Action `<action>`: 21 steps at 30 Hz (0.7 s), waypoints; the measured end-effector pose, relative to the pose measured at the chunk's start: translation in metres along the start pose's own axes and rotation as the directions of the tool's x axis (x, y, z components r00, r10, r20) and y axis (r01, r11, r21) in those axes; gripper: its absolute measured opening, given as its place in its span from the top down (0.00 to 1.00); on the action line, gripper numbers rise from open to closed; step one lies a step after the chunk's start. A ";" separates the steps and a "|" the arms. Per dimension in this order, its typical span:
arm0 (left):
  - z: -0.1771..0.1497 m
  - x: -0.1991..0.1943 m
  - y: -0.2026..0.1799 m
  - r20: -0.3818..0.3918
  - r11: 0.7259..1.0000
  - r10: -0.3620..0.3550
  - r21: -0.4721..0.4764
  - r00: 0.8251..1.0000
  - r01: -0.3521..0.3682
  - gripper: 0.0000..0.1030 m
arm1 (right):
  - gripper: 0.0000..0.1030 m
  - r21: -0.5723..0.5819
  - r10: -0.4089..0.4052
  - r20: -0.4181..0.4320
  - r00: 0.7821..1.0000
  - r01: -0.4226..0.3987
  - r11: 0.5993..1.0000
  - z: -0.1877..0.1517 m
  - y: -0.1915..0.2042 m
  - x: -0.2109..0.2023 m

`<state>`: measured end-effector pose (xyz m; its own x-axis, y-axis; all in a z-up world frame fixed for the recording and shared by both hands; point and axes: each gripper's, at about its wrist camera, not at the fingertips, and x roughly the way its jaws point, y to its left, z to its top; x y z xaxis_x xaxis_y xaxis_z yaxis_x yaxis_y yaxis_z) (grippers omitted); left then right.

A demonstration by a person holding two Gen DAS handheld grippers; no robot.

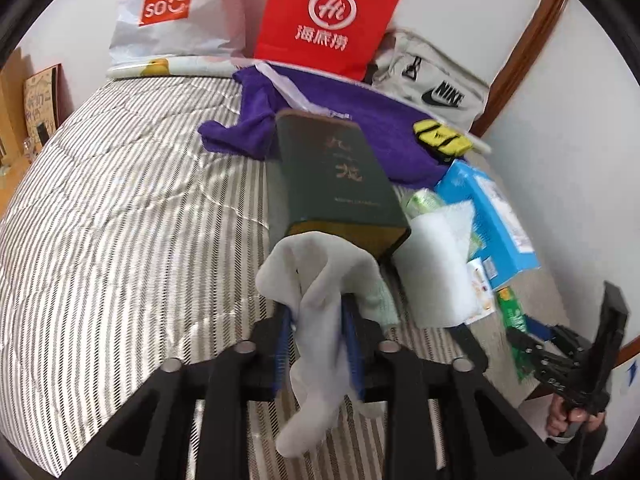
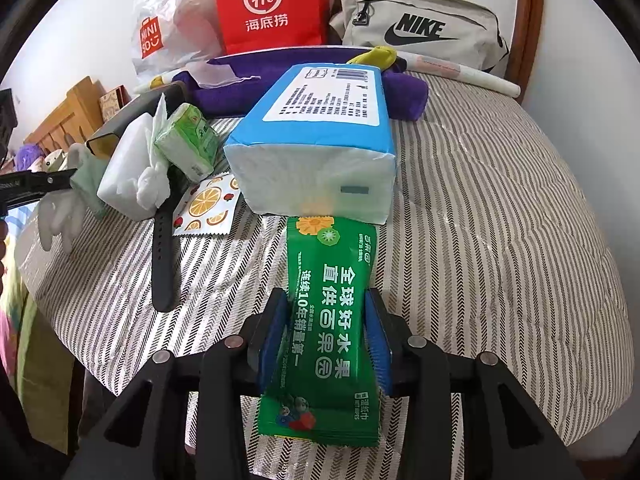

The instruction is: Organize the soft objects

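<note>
Bedding in grey and white stripes (image 2: 500,220) covers the bed that carries everything here. At its far edge lean a red paper bag (image 2: 268,4), a white plastic shopping bag (image 1: 160,20) and a beige waist bag (image 2: 420,20), with a purple towel (image 1: 352,128) spread in front of them and a yellow glove (image 1: 440,138) lying on it. A blue pack of tissues (image 2: 316,140) sits nearer, touching the far end of a green pack of wet wipes (image 2: 328,320). To the left of the tissues lie a dark green book (image 1: 340,184), a white foam sheet (image 1: 436,268), a small green tissue pack (image 2: 188,144), an orange-print sachet (image 2: 208,208) and a black strap (image 2: 164,256). The right tongs (image 2: 326,340) are clamped on the wet wipes, which reach out over the bedding. The left tongs (image 1: 316,344) grip a white sock (image 1: 316,308), which hangs between the blue pads just in front of the book.
</note>
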<state>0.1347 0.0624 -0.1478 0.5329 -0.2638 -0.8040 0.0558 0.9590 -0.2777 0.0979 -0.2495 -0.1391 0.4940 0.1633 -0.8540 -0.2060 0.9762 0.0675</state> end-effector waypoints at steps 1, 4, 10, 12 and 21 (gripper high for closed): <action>0.000 0.003 -0.003 -0.003 1.000 0.012 0.011 1.000 -0.012 0.67 | 0.51 -0.001 0.010 0.000 1.000 -0.010 1.000 0.000 0.001 0.000; 0.002 0.014 -0.013 -0.002 0.998 0.043 0.040 0.999 -0.043 0.52 | 0.49 -0.013 -0.010 0.011 1.000 0.010 1.000 0.000 0.005 0.002; 0.002 0.030 -0.022 0.012 0.997 0.059 0.045 0.998 -0.060 0.44 | 0.65 -0.001 -0.026 0.031 0.999 0.026 1.000 -0.001 0.000 0.001; -0.001 0.031 -0.026 0.025 0.996 0.060 0.061 0.998 -0.062 0.55 | 0.67 0.000 -0.023 0.030 0.999 0.023 1.000 -0.001 -0.003 0.000; -0.004 0.008 -0.027 0.038 0.997 -0.020 0.075 0.999 0.017 0.82 | 0.71 0.002 0.004 0.026 1.000 -0.004 1.000 0.001 -0.005 -0.008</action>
<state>0.1341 0.0339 -0.1494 0.5637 -0.2788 -0.7775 0.1283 0.9594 -0.2511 0.0954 -0.2561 -0.1319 0.5155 0.1707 -0.8397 -0.2062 0.9759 0.0719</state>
